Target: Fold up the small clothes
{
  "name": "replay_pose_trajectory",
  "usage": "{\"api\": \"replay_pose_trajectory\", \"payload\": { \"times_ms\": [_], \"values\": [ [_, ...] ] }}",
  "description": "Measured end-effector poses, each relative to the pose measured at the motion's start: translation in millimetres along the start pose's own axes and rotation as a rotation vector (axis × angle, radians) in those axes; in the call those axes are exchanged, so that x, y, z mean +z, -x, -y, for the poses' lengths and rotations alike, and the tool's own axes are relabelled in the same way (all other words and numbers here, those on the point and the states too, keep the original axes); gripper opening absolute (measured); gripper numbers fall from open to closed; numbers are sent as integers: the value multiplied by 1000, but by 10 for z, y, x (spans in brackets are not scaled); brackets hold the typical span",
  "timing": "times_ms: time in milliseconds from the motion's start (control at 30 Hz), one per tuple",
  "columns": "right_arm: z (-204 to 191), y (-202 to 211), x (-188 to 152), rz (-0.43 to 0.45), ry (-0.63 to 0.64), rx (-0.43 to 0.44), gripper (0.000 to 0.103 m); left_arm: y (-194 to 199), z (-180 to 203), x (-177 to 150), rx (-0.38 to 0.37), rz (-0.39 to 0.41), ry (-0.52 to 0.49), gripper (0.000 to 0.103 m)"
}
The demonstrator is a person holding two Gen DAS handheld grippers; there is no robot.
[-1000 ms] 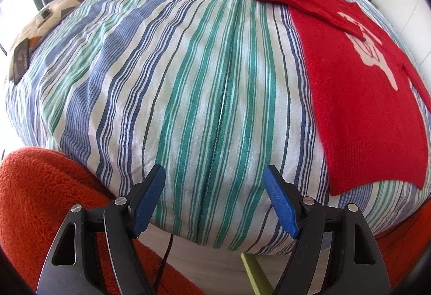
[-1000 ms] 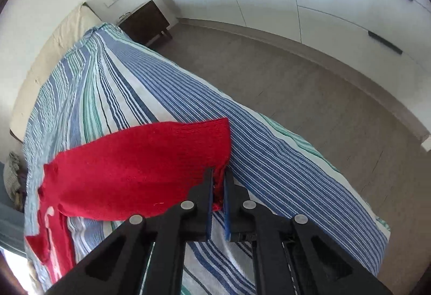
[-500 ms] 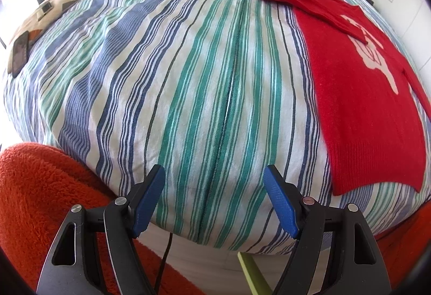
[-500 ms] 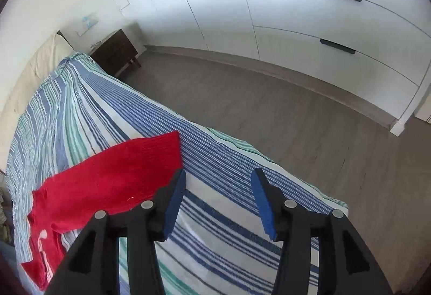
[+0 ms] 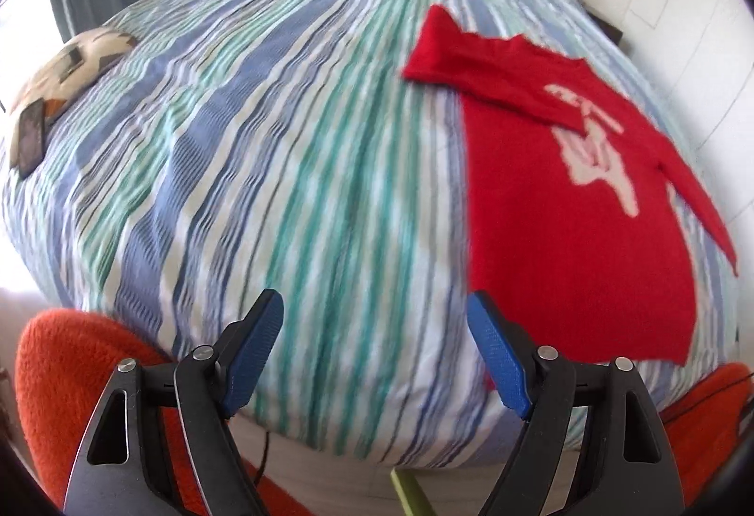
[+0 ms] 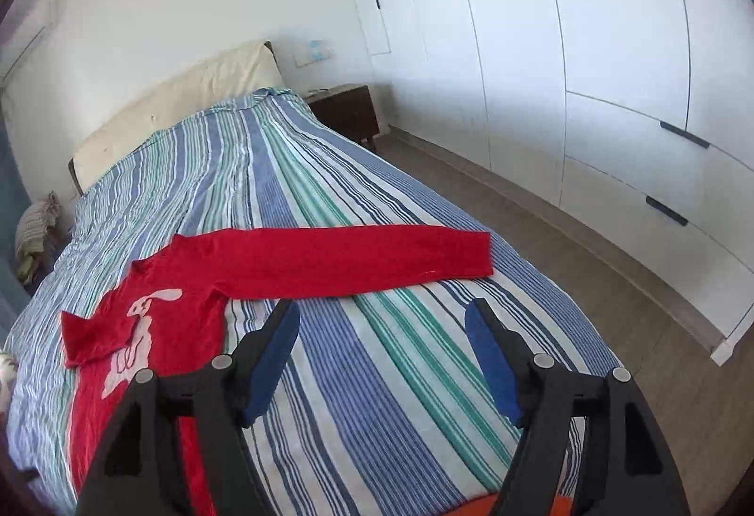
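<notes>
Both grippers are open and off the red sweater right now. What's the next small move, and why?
Probably bring the right gripper down onto the cuff of the outstretched sleeve and fold it across the red sweater: that sleeve lies straight toward the bed edge, while the other already crosses the chest.

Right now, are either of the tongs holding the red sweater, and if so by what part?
Nothing is held. The left tongs and right tongs are both open above the bed, and the red sweater lies flat, untouched.
</notes>
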State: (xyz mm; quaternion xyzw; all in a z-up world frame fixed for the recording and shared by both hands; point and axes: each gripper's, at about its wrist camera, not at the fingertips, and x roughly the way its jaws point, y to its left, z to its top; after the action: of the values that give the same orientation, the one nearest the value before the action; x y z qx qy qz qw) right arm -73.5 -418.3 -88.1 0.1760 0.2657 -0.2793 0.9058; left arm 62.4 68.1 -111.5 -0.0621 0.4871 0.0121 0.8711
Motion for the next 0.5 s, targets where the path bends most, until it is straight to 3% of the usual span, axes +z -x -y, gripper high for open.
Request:
{"api": "replay_pose_trajectory", "payload": {
  "times_ms": [100,167,267,333,400,500],
  "values": [
    [-118,-2,-4,15,47,5,73,-32,402,454,-123,36,-38,85],
    [-134,-29,5,14,47,8,73,-152,792,746,-179,54,-157,85],
    [-69,-56,4,3,12,6,73,-461,1468,1034,-124,98,-483,84],
    [-4,-53,-7,1,-22,9,73,-775,1806,1141,-87,74,-657,77],
    [58,-47,-10,1,-50,19,73,-1127,1989,1257,-43,16,-733,72],
    [127,-52,-10,-2,-84,32,73,-1536,2108,1360,-38,-63,-785,72]
  ]
}}
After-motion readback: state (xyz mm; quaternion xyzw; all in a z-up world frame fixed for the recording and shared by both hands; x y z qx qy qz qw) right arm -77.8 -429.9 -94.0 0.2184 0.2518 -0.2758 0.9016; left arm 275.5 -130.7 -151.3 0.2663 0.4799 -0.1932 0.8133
